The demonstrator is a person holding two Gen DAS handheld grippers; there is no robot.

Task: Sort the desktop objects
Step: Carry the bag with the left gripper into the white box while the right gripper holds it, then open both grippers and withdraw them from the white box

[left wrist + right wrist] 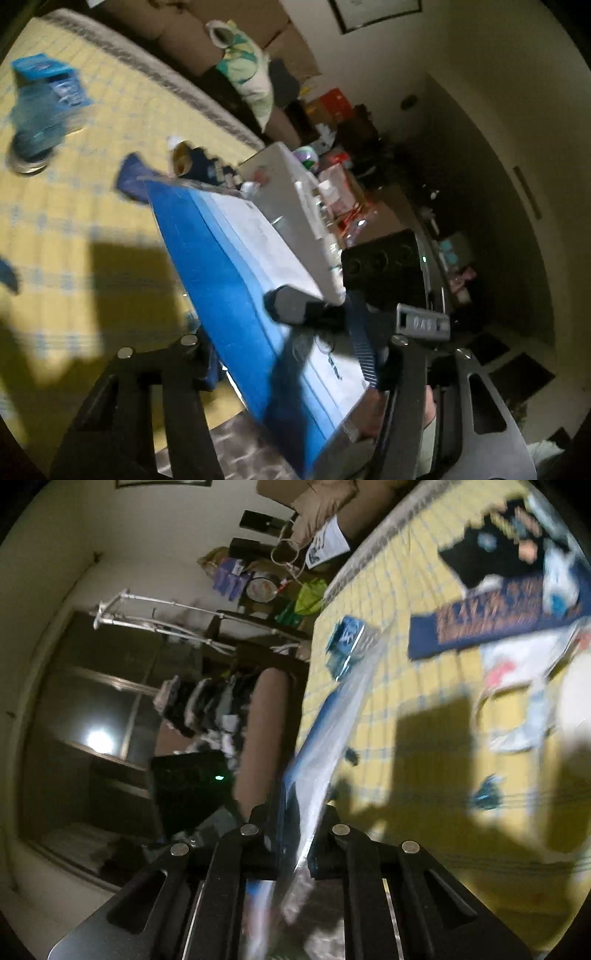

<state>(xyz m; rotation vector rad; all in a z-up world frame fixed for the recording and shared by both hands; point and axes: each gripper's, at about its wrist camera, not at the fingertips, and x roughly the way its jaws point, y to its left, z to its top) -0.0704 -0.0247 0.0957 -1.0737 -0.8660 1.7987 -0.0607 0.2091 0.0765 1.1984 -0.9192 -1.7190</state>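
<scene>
Left wrist view: blurred, tilted frame. Far left, ahead of the left tool (295, 354), a blue carton (50, 83) lies on the yellow checked bed cover (92, 221), with a round metallic item (27, 164) just below it. A dark blue cloth (133, 181) sits further right, ahead of the tool. A blue-and-white flat package (236, 280) in clear wrap runs from between the tool's fingers forward and up. Whether the left tool's jaws press on it cannot be told; the package fills the gap between them. To the right, the right tool (317, 314) is clenched on the package edge, its grey finger (288, 306) lying on the white face. A white box (291, 192) stands beyond the package. Cluttered room goods fill the background to the right.

Right wrist view: left side shows a dark window (92, 720) and a white drying rack (166, 624). Centre, the right tool (291, 834) is clamped on the flat package (332, 720), which extends edge-on ahead of it, off the bed. Right of the package, the bed cover (424, 738) carries the blue carton (347, 642), a dark blue banner (498, 627), a black garment (484, 561) and a white printed bag (524, 686).
</scene>
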